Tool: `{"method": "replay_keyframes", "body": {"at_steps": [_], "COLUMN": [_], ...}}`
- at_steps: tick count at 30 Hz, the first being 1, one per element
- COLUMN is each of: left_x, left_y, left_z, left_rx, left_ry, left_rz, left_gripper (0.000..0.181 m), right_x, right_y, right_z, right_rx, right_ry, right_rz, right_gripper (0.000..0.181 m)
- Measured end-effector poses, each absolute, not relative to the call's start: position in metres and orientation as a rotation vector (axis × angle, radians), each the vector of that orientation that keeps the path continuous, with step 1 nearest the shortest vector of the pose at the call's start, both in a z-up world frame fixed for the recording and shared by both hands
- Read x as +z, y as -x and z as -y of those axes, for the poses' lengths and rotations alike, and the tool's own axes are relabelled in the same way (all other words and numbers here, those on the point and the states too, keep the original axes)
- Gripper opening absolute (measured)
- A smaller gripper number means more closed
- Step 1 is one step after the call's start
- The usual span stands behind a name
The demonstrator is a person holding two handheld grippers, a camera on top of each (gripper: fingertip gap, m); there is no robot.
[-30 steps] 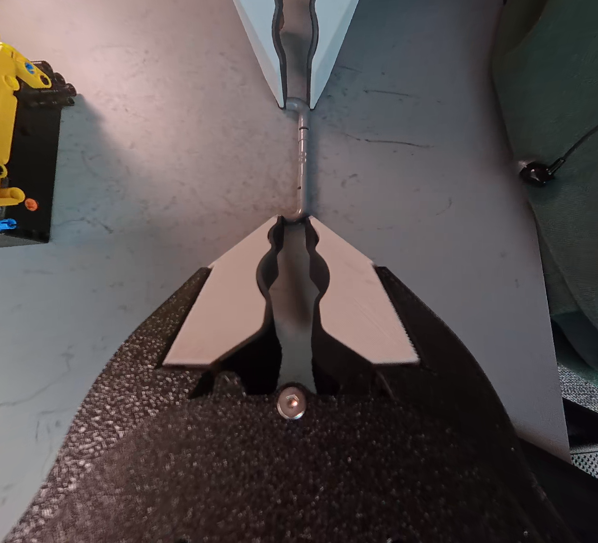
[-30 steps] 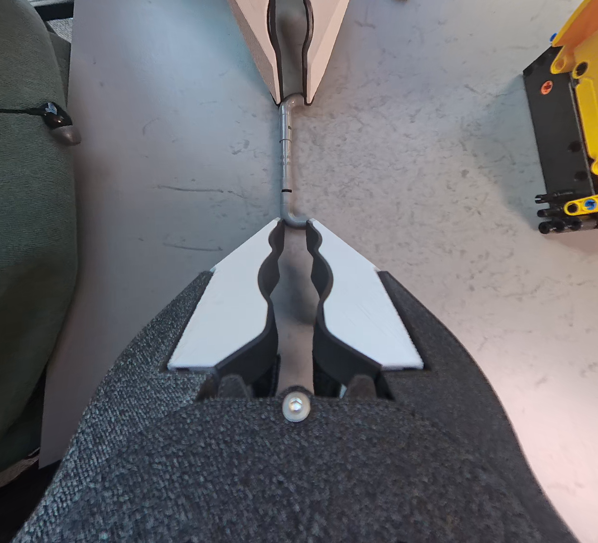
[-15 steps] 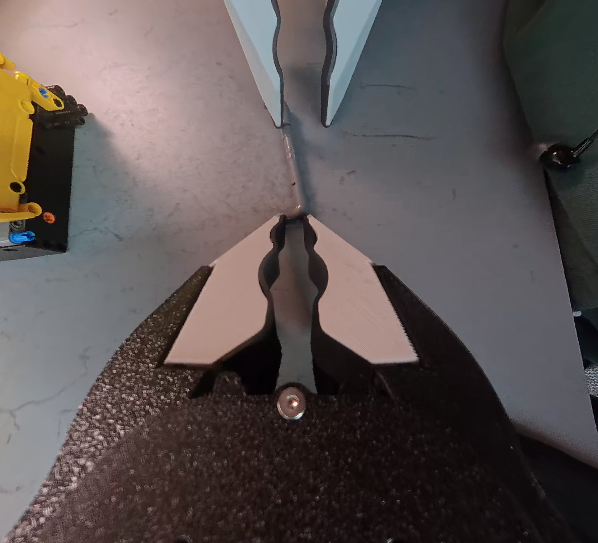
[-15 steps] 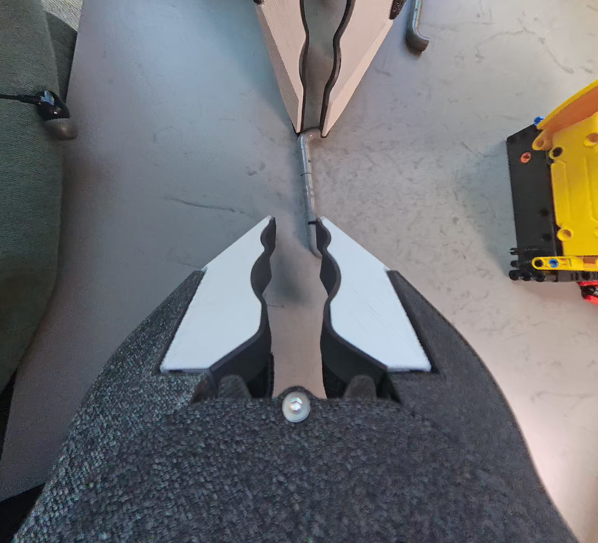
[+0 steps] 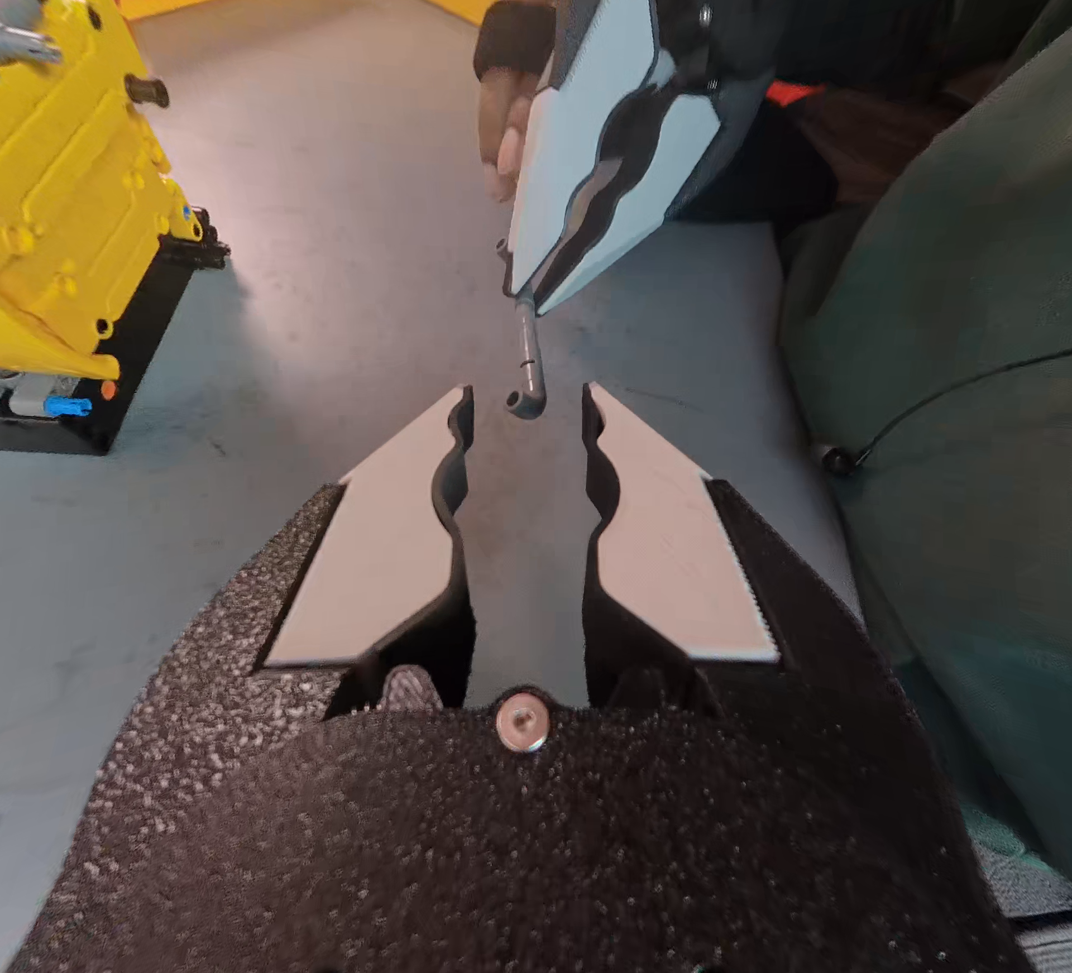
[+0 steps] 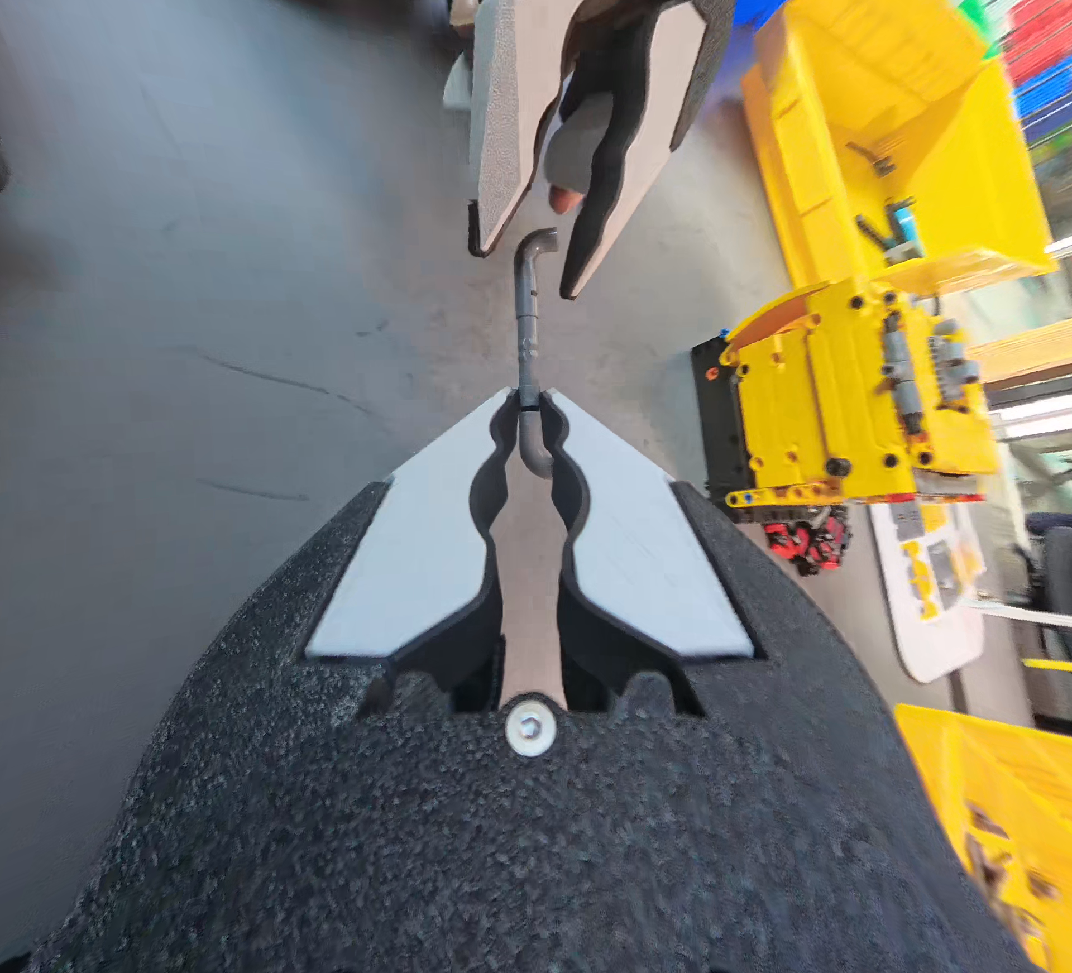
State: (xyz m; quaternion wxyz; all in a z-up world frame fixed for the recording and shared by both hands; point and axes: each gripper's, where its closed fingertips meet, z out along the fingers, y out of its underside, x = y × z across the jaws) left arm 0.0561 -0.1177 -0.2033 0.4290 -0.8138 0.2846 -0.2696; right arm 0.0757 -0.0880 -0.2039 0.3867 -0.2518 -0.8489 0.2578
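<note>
Fingers (image 5: 458, 423) of the left gripper (image 5: 527, 401), clamped on the grey bent rod (image 6: 529, 342) a second earlier, stood apart with its hooked end free between them. Right gripper (image 6: 529, 394) fingers had closed again on the other end (rod off the counter (image 5: 325, 179)). Yellow brick model (image 5: 69, 179) stood leftward; bare counter lay between.

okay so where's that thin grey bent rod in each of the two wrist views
Left wrist view: the grey bent rod hangs just above centre, its top clamped in the right tongs, its hooked end before the open left tongs.
Right wrist view: centre, rod pinched in the near tongs.
Shared landmark: the yellow brick-built model.
</note>
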Motion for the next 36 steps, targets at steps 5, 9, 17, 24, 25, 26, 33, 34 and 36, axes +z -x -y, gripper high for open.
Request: {"method": "replay_keyframes", "body": {"at_steps": [5,9,17,24,25,26,33,34,36], "left_x": [-0.177,-0.184,-0.19,-0.189,-0.188,-0.189,-0.192,-0.193,-0.193], "left_y": [-0.07,-0.073,-0.073,-0.073,-0.075,-0.076,-0.083,-0.083,-0.082], "left_z": [0.108,0.102,0.101,0.105,0.105,0.106,0.109,0.109,0.109], "left_rx": [-0.796,-0.656,-0.525,-0.23,-0.18,-0.124,0.126,0.116,0.097], "left_ry": [1.938,1.963,1.983,1.876,1.854,1.829,1.717,1.723,1.731], "left_rz": [-0.609,-0.666,-0.734,-0.933,-0.97,-1.007,-1.17,-1.165,-1.151], "left_gripper": [0.019,0.005,0.006,0.005,0.006,0.006,0.006,0.006,0.006], "right_x": [-0.184,-0.183,-0.18,-0.18,-0.18,-0.181,-0.187,-0.188,-0.188], "right_y": [-0.074,-0.074,-0.073,-0.076,-0.078,-0.079,-0.089,-0.089,-0.088], "right_z": [0.091,0.093,0.096,0.101,0.102,0.103,0.109,0.109,0.108], "right_rx": [0.56,0.562,0.58,0.929,0.999,1.058,1.414,1.408,1.378], "right_ry": [0.516,0.517,0.492,0.721,0.779,0.838,1.263,1.255,1.215], "right_rz": [2.033,2.038,2.056,2.167,2.204,2.237,2.371,2.364,2.354], "right_gripper": [0.007,0.007,0.007,0.007,0.007,0.007,0.006,0.007,0.007]}}
